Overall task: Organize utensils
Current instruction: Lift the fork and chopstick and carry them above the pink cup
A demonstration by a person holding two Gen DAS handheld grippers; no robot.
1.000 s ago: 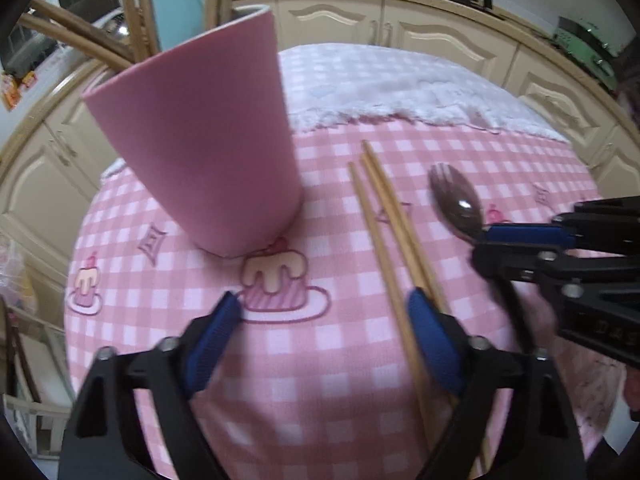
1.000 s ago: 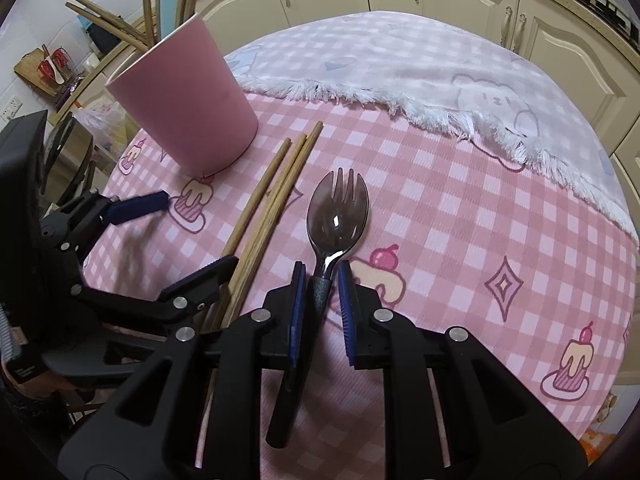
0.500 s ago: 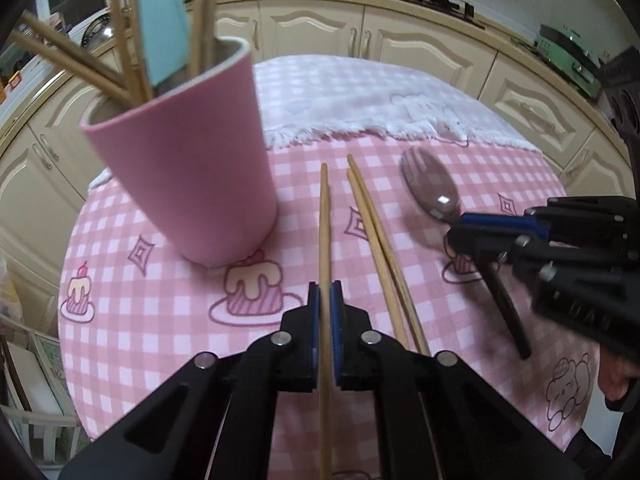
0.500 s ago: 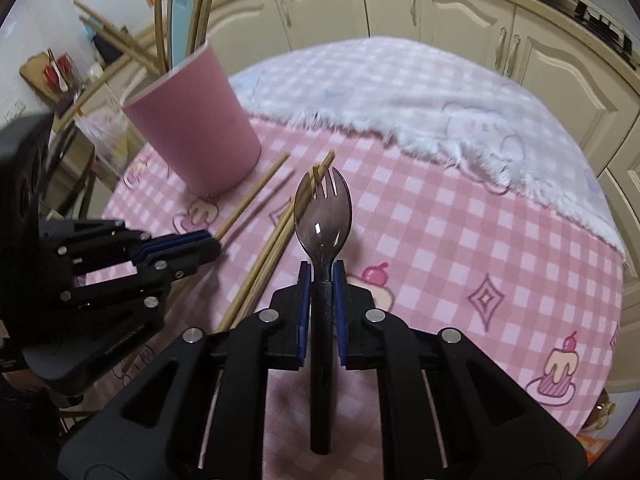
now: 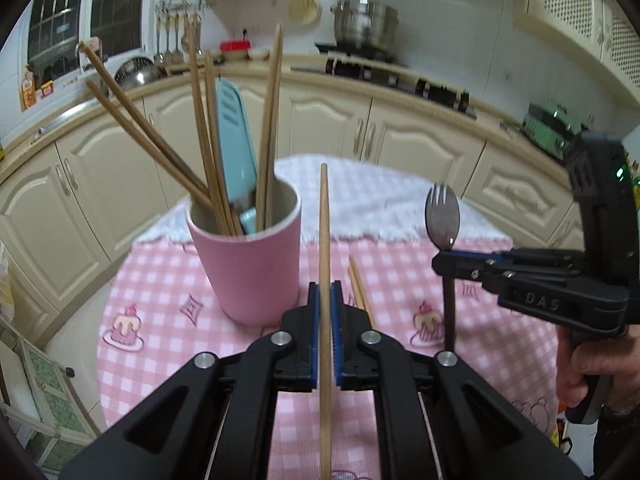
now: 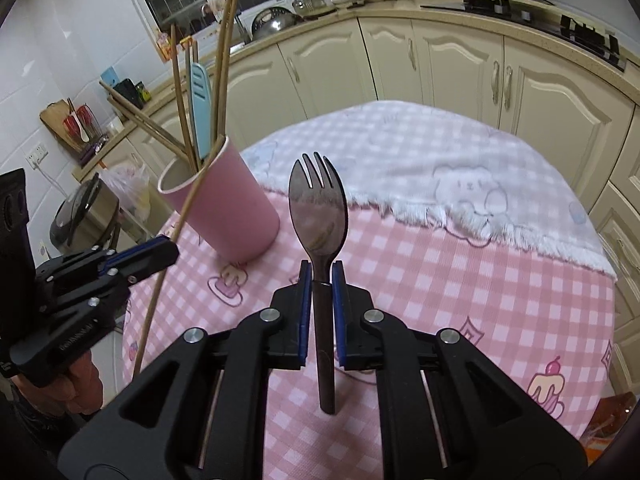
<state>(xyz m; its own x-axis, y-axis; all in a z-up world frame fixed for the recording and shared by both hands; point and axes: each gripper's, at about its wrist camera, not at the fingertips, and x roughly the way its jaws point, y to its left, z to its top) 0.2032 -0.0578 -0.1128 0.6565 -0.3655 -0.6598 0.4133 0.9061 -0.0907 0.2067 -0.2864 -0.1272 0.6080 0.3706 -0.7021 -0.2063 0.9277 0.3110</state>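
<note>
**A:** What does the left gripper point(image 5: 325, 336) carry?

**B:** Its blue-padded jaws are clamped on a single light wooden chopstick point(image 5: 324, 248). The stick runs up between the pads and its tip stands clear of the table, just right of the pink cylindrical cup point(image 5: 248, 268). In the right wrist view the same gripper point(image 6: 160, 254) shows from the side, with the stick point(image 6: 176, 236) slanting up across the front of the cup's rim.

**A:** And the right gripper point(image 6: 320, 312)?

**B:** Its jaws have just been closing on the dark handle of a smoky translucent plastic spork point(image 6: 318, 204), and the pads grip it below the bowl. The spork stands upright, tines at the top, held above the pink-and-white checked tablecloth point(image 6: 460, 280). The left wrist view shows this gripper point(image 5: 448, 258) side-on, with a hand point(image 5: 592, 368) wrapped round its grip.

**A:** Where do the other utensils stand?

**B:** The pink cup point(image 6: 224, 208) stands upright on the checked cloth, left of both held utensils. It contains several wooden chopsticks point(image 5: 200, 128) fanned at different angles and a pale blue slotted flat utensil point(image 5: 236, 148). Further chopsticks point(image 5: 360, 292) lie on the cloth just right of the left gripper's pads, mostly hidden behind it; their number cannot be told.

**A:** What covers the far side of the table?

**B:** A white fringed cloth with a bear pattern point(image 6: 460, 184) overlaps the checked one. Cream cabinets point(image 6: 460, 72) curve behind.
</note>
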